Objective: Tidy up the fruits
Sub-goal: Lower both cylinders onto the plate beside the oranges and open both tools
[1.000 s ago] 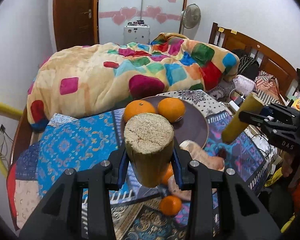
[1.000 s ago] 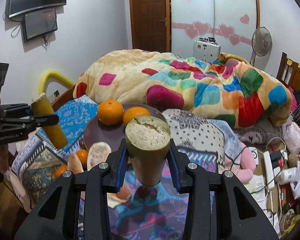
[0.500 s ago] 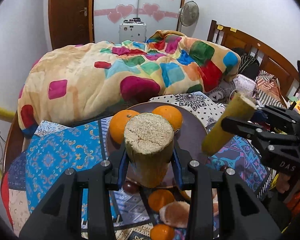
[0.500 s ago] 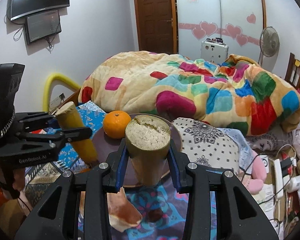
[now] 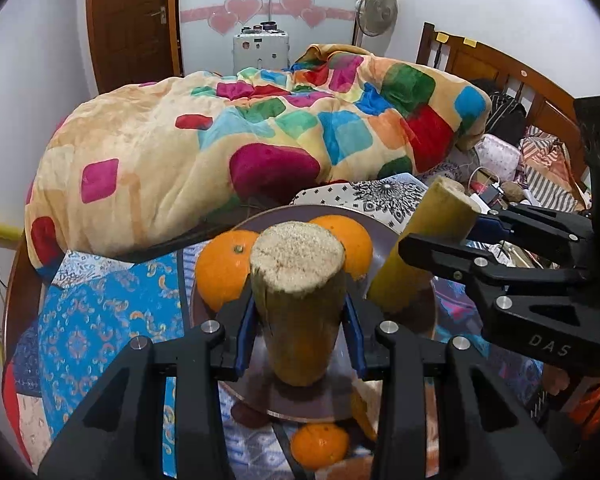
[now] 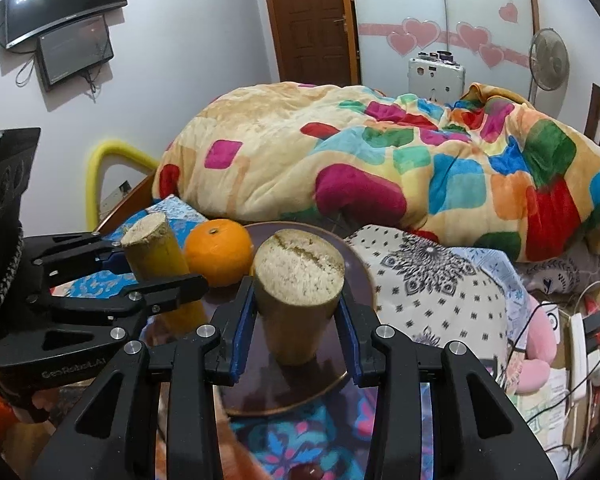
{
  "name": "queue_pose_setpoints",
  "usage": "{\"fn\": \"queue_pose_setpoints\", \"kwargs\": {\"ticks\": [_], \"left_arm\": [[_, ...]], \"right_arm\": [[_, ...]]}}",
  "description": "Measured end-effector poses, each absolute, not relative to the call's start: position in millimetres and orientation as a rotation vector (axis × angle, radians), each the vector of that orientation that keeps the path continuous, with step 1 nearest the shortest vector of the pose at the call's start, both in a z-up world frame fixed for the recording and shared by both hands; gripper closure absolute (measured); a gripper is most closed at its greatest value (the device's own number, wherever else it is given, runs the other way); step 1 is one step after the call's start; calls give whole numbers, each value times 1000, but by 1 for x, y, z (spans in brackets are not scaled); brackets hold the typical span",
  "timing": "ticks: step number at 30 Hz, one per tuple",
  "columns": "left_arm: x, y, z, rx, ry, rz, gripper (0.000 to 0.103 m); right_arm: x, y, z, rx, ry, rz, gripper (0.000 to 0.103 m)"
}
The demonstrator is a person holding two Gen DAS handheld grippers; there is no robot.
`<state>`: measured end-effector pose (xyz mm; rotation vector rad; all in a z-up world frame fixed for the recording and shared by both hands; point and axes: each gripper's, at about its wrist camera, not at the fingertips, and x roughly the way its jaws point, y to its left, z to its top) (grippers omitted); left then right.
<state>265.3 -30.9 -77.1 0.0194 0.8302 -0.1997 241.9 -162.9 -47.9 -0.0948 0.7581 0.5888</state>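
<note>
My left gripper is shut on a yellow sugarcane piece and holds it upright over the dark round plate. Two oranges sit on the plate behind it. My right gripper is shut on a second sugarcane piece, also over the plate. In the left wrist view the right gripper's cane leans over the plate's right side. In the right wrist view the left gripper's cane stands beside an orange.
A small orange lies on the patterned cloth in front of the plate. A heaped colourful blanket lies behind the plate. Cables and clutter lie to the right.
Both grippers have moved forward and closer together, carrying their sugarcane pieces over the plate. The loose fruit in front of the plate has slid towards the bottom of the views.
</note>
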Motion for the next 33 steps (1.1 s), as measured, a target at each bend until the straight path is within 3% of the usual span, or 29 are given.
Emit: {"fn": "queue_pose_setpoints", "kwargs": {"ticks": [21,33], "left_arm": [[302,-52,-91,90,846,-162,63],[280,-38,-73,31,819,-167,59]], "right_arm": [[287,-171,-82,-56,906,555,58],[255,-169,-59,-144,817,553,57]]}}
